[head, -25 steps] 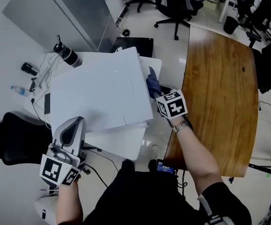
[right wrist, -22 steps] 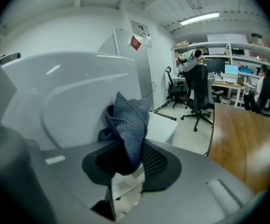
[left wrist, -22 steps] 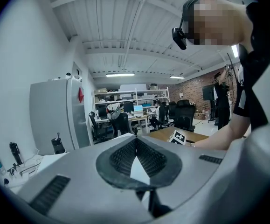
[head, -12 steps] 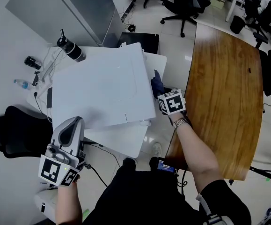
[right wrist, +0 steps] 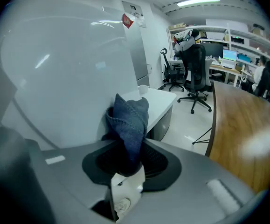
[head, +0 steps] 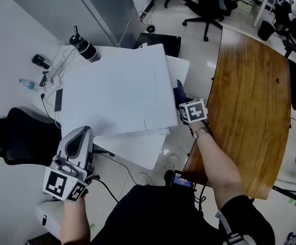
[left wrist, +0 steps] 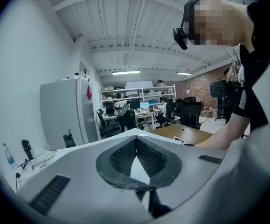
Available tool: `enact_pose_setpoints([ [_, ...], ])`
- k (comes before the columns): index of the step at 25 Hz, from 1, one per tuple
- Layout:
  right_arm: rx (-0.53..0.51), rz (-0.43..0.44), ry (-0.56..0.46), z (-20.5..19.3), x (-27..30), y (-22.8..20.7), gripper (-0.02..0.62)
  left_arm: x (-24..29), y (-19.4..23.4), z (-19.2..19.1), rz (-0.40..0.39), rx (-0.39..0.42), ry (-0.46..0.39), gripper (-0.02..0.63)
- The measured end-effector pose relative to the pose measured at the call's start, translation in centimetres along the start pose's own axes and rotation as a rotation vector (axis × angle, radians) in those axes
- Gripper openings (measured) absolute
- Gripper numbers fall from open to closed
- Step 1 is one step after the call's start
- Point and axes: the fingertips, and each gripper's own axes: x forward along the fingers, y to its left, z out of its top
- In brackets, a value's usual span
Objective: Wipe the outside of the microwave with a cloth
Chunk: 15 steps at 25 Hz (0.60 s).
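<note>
**Dark blue folded cloth** (right wrist: 128, 120): pinched between the fingers of the right gripper (right wrist: 130, 153). Its free end stands up past the fingertips, against the side wall of the microwave.

**Large white box-shaped microwave** (head: 117, 91): immediately left of the right fingers and ahead of the left fingers. It stands on a white desk (head: 137, 154).

**Right gripper:** fingers partly spread, clamped on the cloth, angled downward.

**Left gripper** (left wrist: 135, 148): fingers pressed together with nothing between them, tips near the microwave's near left corner. Contact cannot be told.

**Black cylindrical bottle** (head: 86, 47): well beyond the left fingers, at the microwave's far corner.

**Long brown wooden desk** (head: 250, 101): right of the right fingers.

**Black office chair** (head: 20, 137): left of the left fingers.
</note>
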Motion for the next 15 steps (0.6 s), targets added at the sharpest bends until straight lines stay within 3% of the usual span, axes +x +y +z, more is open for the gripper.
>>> enact_pose_setpoints([
  [15,0.017,-0.139,-0.087,-0.8,-8.8,0.8,0.101,-3.9,1.2,-1.2,-0.04,-0.06,-0.073,0.005],
])
